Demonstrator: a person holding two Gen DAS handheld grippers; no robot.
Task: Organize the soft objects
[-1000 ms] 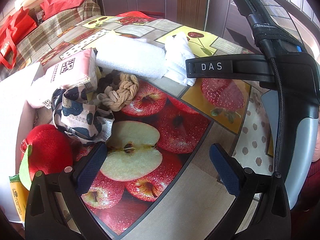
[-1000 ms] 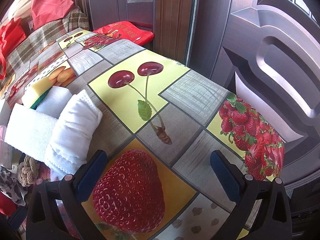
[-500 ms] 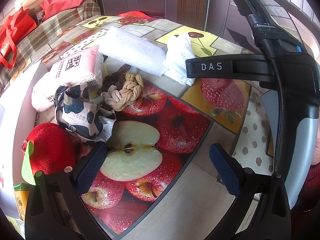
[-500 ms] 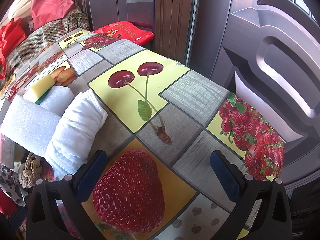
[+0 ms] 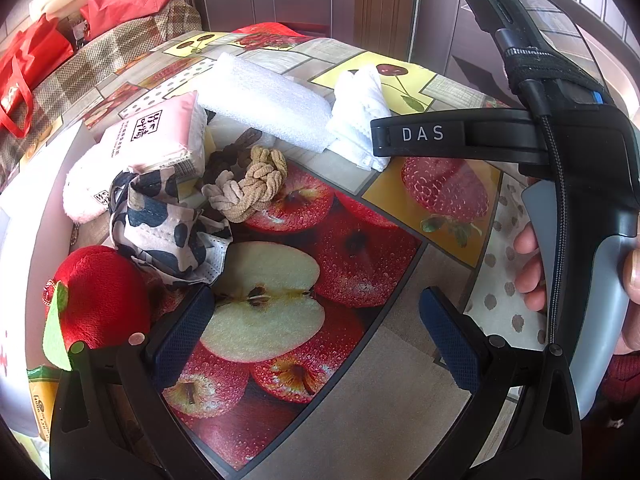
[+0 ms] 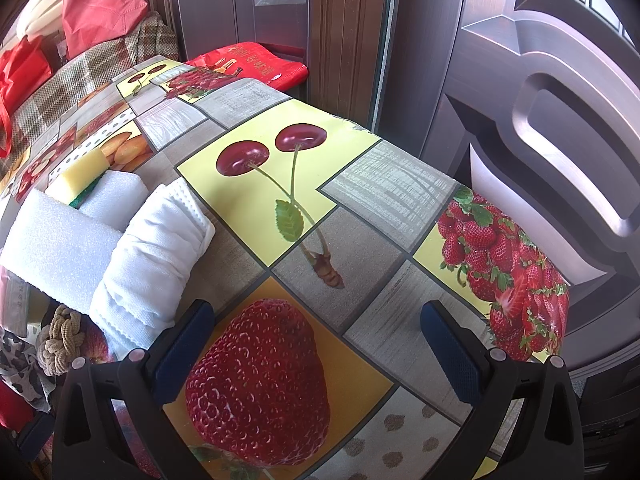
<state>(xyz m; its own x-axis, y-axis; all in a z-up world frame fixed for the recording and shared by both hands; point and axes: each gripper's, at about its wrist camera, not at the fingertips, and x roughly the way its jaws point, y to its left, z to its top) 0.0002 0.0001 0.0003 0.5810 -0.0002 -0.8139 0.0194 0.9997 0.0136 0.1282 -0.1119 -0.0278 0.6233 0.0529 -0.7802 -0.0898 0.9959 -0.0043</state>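
Note:
A heap of soft things lies on the fruit-print tablecloth [image 5: 360, 248]: a red plush apple [image 5: 100, 292], a cow-print face mask [image 5: 168, 224], beige knotted hair ties [image 5: 252, 188], a pink tissue pack [image 5: 156, 136], a white foam block [image 5: 272, 100] and a rolled white towel [image 5: 360, 108]. My left gripper [image 5: 316, 328] is open and empty, its left finger beside the mask and plush apple. My right gripper [image 6: 316, 340] is open and empty over the printed strawberry, with the towel [image 6: 156, 256] and foam block [image 6: 56, 248] to its left.
A yellow-green sponge [image 6: 84, 172] lies behind the foam. A white container [image 5: 24, 240] stands at the left edge. A checked cloth with red bags [image 5: 28, 64] is behind. Brown doors [image 6: 520, 80] stand past the table's right edge.
The left wrist view has shifted a little, so the heap of soft things sits slightly further right and nearer. The right gripper has barely moved. Both stay open.

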